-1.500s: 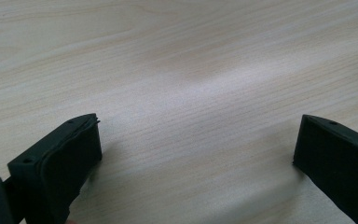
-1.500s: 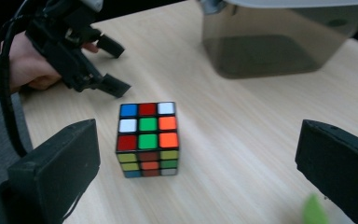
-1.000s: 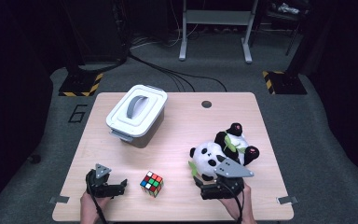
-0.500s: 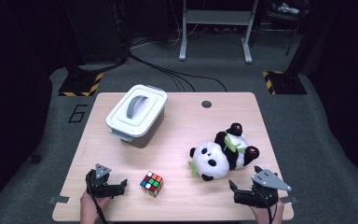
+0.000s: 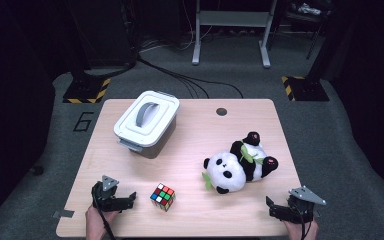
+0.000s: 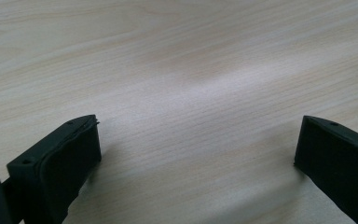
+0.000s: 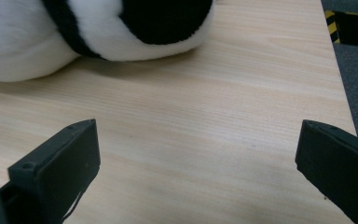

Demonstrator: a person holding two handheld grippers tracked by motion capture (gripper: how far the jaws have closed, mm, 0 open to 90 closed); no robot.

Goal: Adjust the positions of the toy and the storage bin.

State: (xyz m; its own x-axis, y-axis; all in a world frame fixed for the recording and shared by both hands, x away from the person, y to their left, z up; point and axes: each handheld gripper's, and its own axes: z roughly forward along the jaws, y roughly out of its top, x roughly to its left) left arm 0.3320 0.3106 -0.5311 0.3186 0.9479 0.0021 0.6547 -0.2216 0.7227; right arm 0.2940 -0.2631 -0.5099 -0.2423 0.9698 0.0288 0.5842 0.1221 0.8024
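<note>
Withdrawn from the panda (image 5: 237, 165), right gripper (image 5: 280, 212) and left gripper (image 5: 125, 201) rest, jaws wide.

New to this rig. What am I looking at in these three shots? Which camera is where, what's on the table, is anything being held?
No robot arm here: a person holds a handheld two-jaw tool in each hand. The wide shot comes from a fixed camera above the person's side of the wooden table. In it, the left tool is near the bottom left corner and the right tool near the bottom right. The other two shots come from cameras riding on each tool, looking along its black jaws. On the table lie a white lidded box, a colour puzzle cube and a plush panda. Both tools are open and hold nothing; the right tool's camera sees the panda just ahead.
</note>
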